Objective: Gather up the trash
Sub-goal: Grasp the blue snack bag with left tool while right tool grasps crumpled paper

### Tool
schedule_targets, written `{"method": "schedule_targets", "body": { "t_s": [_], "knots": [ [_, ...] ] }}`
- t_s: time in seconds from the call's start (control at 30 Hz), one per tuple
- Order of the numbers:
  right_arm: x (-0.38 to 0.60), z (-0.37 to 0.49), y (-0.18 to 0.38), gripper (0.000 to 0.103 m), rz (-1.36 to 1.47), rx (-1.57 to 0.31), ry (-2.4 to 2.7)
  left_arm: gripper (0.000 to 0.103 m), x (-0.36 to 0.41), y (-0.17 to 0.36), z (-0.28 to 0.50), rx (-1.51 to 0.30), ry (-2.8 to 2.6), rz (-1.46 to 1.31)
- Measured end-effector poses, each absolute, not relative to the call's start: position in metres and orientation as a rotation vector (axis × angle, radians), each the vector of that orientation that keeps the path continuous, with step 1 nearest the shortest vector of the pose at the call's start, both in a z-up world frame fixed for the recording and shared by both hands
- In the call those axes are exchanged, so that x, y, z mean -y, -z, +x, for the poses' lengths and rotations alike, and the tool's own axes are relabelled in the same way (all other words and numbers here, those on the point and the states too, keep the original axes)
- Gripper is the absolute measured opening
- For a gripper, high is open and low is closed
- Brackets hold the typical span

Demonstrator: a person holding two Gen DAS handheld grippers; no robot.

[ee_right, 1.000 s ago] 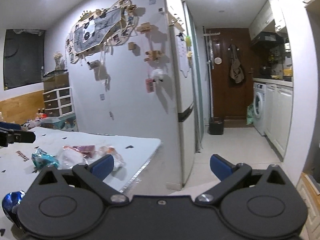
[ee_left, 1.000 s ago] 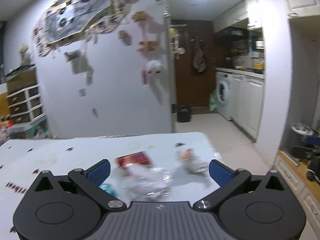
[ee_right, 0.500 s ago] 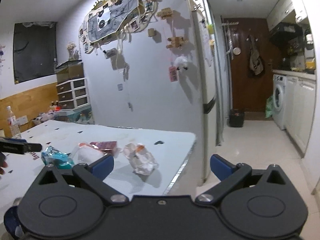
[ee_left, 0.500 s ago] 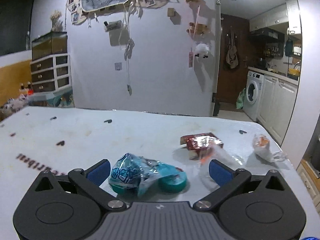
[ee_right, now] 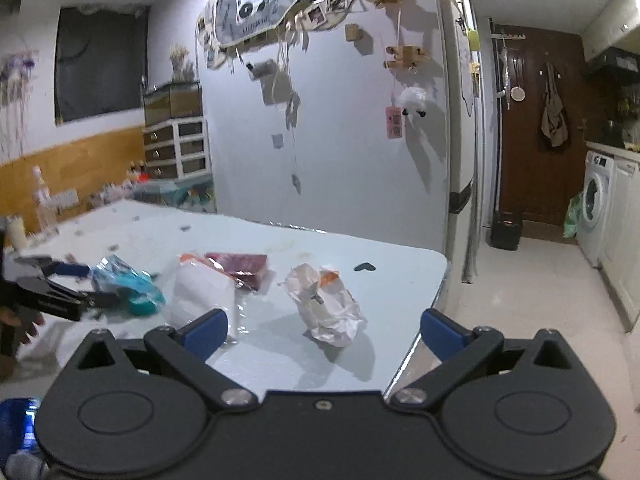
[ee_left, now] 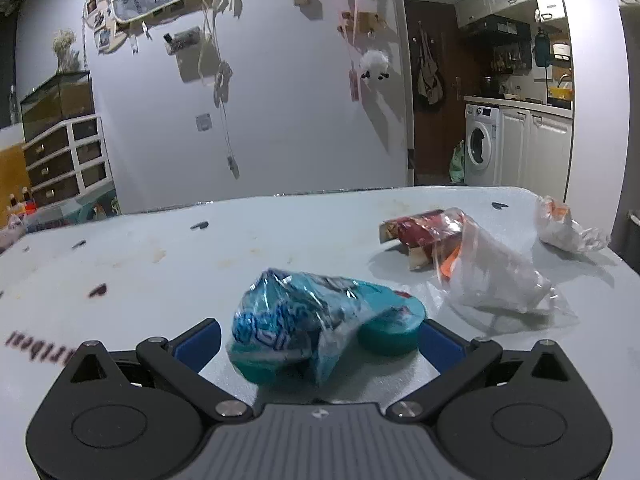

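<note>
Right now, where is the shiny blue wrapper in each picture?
Left wrist view: the blue wrapper lies low in the middle, between the open fingers of the left gripper.
Right wrist view: the same wrapper lies at the left on the table, with the left gripper reaching around it.
Shared landmark: the red packet lies behind it on the table in both views.
</note>
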State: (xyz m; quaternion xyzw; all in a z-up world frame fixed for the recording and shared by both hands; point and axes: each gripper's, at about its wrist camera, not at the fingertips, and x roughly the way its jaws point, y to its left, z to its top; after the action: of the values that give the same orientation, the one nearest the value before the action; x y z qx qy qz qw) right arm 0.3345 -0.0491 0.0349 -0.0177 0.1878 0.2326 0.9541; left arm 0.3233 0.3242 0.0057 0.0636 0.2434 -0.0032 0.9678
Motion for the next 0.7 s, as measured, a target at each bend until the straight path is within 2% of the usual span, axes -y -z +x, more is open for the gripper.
{"method": "schedule_targets", "body": {
  "t_s": [0.1,0.4,0.47,0.53,0.67,0.7],
  "knots": [
    [0.041,0.343,-0.033,0.103,-0.082,-0.363,-0.458,0.101,-0.327,-0.007,0.327,-0.465,0.009,0.144],
    [0.021,0.389,-0.028,0.103,-0.178,-0.455,-0.506,0.087,-0.337,-0.003,0.347,-0.512,0.033,0.197],
    [0.015,0.400,-0.026,0.101,-0.187,-0.468,-0.490,0.077,-0.342,-0.003,0.348,-0.519,0.052,0.173],
    [0.010,0.409,-0.022,0.095,-0.189,-0.486,-0.498,0.067,-0.347,-0.002,0.350,-0.532,0.058,0.146],
    [-0.002,0.423,-0.012,0.090,-0.205,-0.530,-0.532,0.066,-0.348,-0.002,0.350,-0.532,0.057,0.128],
    [-0.005,0.425,-0.010,0.085,-0.211,-0.537,-0.532,0.066,-0.347,-0.002,0.350,-0.530,0.053,0.136]
  ]
}}
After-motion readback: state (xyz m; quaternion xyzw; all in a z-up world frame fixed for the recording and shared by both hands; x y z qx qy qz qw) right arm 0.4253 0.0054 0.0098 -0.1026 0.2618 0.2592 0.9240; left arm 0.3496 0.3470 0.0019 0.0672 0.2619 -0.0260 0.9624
